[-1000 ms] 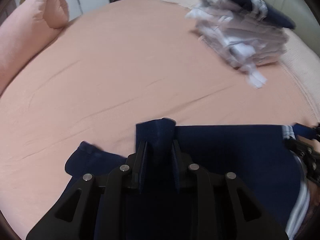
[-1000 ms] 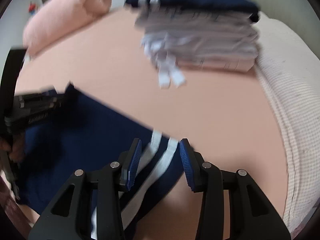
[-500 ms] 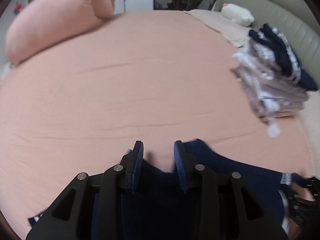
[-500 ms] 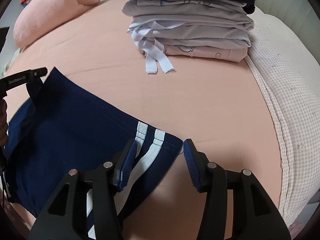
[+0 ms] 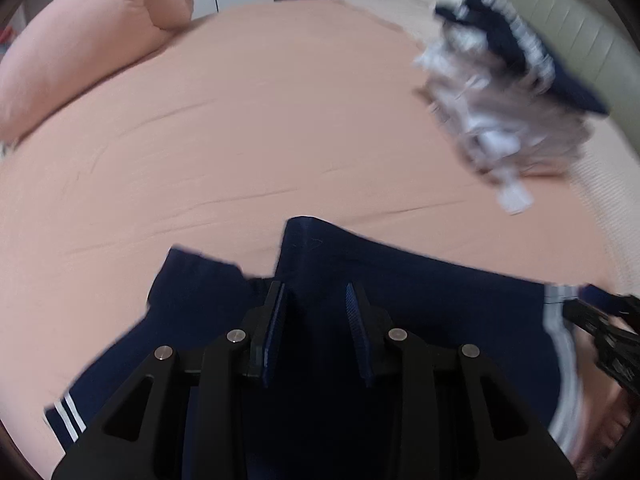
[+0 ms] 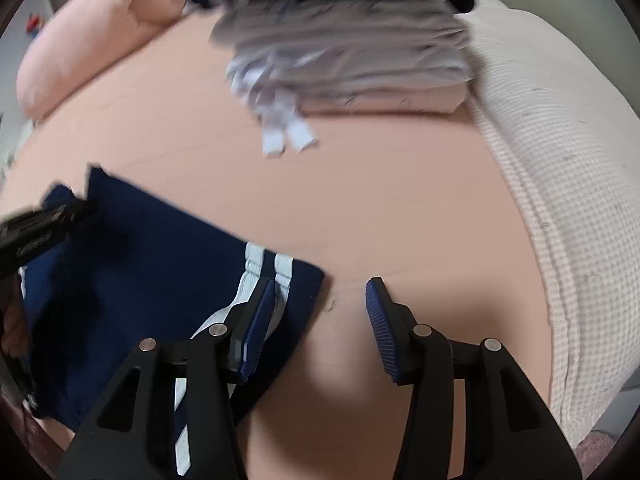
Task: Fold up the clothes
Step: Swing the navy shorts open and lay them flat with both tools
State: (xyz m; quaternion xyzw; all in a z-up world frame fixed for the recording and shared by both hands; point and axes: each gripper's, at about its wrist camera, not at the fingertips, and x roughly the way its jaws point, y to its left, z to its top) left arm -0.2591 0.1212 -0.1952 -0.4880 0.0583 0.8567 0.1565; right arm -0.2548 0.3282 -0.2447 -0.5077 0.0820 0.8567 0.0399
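Note:
A navy garment (image 5: 420,300) with white side stripes lies flat on the pink bed sheet (image 5: 240,140). My left gripper (image 5: 316,286) hovers just above the garment's far edge, open, with nothing pinched between its pads. In the right wrist view the same garment (image 6: 160,260) ends in a striped corner. My right gripper (image 6: 322,282) is open over that corner: its left pad is above the stripes, its right pad above bare sheet. Each gripper shows at the edge of the other's view, the right gripper (image 5: 608,332) and the left gripper (image 6: 36,228).
A stack of folded clothes (image 6: 348,40), white items with a navy piece on top, sits at the far side; it appears blurred in the left wrist view (image 5: 508,120). A rolled pink pillow (image 5: 92,52) lies far left. A white waffle blanket (image 6: 540,160) borders the right.
My left gripper let go of the navy fold it pinched a second ago and lifted slightly. My right gripper's jaws widened and slid right, toward the garment's striped corner.

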